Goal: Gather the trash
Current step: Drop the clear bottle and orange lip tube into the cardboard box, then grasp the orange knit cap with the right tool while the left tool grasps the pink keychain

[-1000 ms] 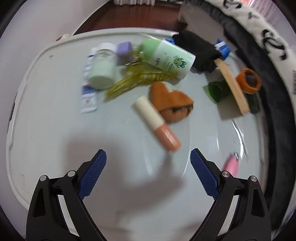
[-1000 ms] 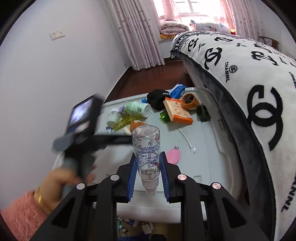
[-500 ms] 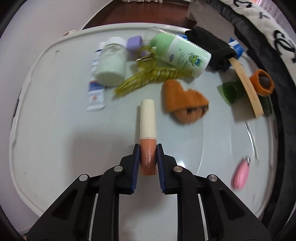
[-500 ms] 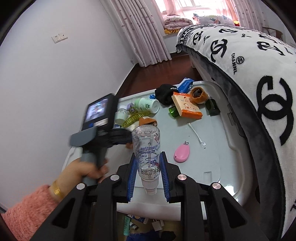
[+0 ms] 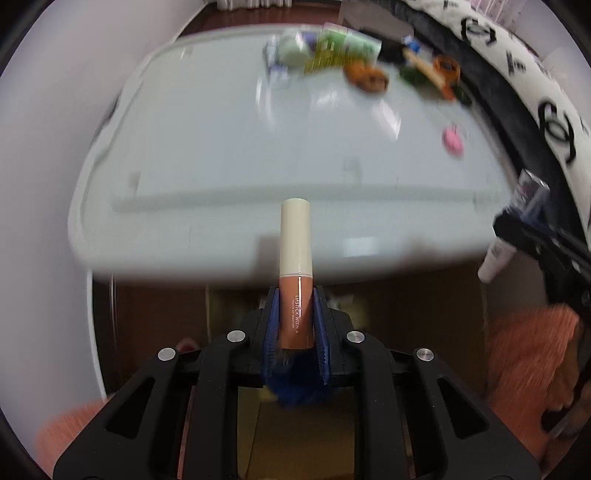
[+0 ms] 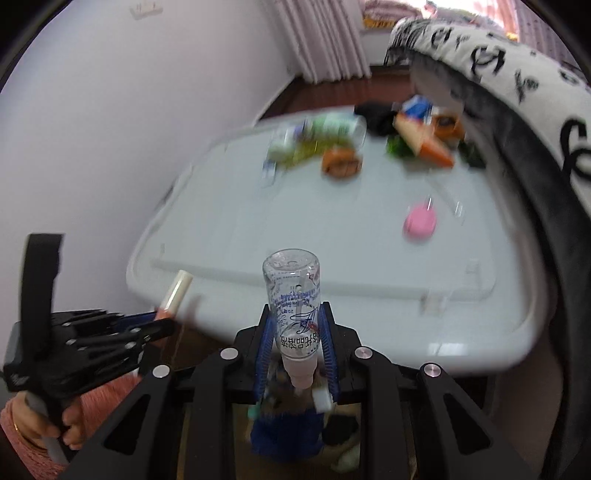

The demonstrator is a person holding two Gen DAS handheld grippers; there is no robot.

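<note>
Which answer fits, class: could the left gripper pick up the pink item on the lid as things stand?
Probably not: the left gripper has its jaws shut on a lipstick tube, and the pink item lies far across the lid.

The lipstick tube (image 5: 295,288) at lower centre is showing "LIPSTICK WITH A" and "TOUCH OF MOISTURE"; the clear bottle's (image 6: 295,306) blue print is staying unreadable.

1. Soft daylight from the window (image 6: 424,14), upper right; even, no hard shadows.
2. Heavy motion blur on background clutter; held items sharp.
3. Fisheye bending, dark vignette at corners.
</note>
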